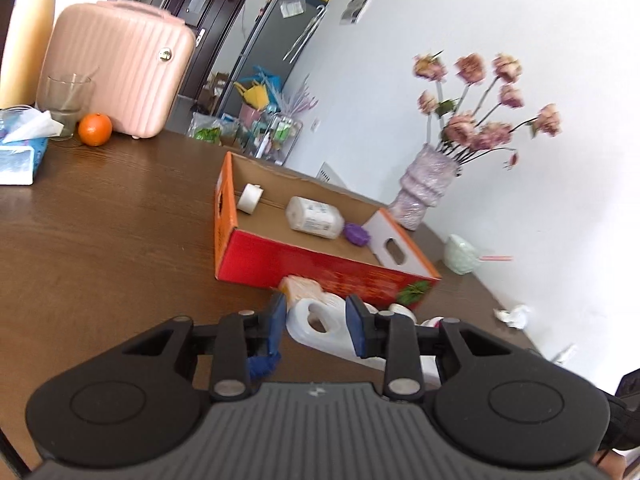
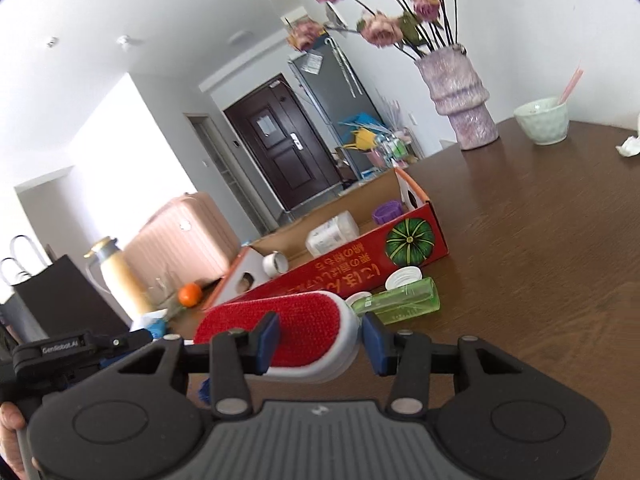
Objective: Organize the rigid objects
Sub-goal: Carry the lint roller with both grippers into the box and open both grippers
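Left tongs [image 1: 316, 320] clamped on a white handled bottle [image 1: 320, 322], right tongs [image 2: 320, 338] clamped on a red lint brush [image 2: 280, 324], both before the red box [image 2: 340, 268], which holds three items; green bottle [image 2: 400, 302] and caps await on desk [image 2: 540, 260].

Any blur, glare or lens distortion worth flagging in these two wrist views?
Left wrist view: the dried pink flowers and the pale green cup smear with motion blur, and the white wall is overexposed. Right wrist view: the fisheye bows the brown wooden table, and the left background is washed out.
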The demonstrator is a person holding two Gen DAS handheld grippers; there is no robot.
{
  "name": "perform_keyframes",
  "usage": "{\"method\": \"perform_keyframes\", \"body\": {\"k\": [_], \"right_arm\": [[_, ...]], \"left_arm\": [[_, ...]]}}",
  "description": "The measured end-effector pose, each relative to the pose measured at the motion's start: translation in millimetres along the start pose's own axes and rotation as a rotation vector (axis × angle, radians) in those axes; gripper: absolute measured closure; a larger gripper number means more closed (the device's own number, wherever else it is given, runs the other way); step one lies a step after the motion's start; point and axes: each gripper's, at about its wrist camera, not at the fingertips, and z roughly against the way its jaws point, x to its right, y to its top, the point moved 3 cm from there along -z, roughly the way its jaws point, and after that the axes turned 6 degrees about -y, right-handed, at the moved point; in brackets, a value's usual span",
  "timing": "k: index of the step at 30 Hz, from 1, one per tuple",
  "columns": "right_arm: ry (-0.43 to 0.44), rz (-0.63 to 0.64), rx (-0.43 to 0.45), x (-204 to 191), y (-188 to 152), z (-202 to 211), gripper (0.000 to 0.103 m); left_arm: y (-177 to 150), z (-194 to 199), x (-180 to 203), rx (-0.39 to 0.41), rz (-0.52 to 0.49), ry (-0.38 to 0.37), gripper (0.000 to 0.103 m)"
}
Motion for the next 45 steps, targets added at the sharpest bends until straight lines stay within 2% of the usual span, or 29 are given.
{"method": "perform_keyframes", "body": {"k": [5,10,15,20,28,33,38,45], "right_arm": [[0.026,0.012,0.029,-4,-8,47,0.059],[0.043,0.049,0.052,-15,-15,78,0.059],[0.055,0.065,0.086,-23,-17,97,0.061],[0.037,0.055,0.093,-20,-20,99,0.061],[0.002,0.031,0.051,-7,-18,68,0.061],[-0.013,0.028,0.029,2,-3,35,0.061],[-0.013,0.049,0.033,6,32,-12,0.061],[0.007,0.074,0.034,2,93,-92,0.061]], "left_arm": [[-22,47,19,0.028,0.015,-0.002,0.071],[-40,79,26,0.045,0.045,0.007,0.071],[-41,91,31,0.077,0.039,0.015,0.071],[-41,79,29,0.059,0.041,0.016,0.071],[-35,40,17,0.022,0.050,0.030,0.071],[-17,2,7,0.008,0.063,0.034,0.071],[17,-42,-1,0.023,0.051,0.047,0.071],[73,-108,-15,0.040,-0.020,0.092,0.070]]}}
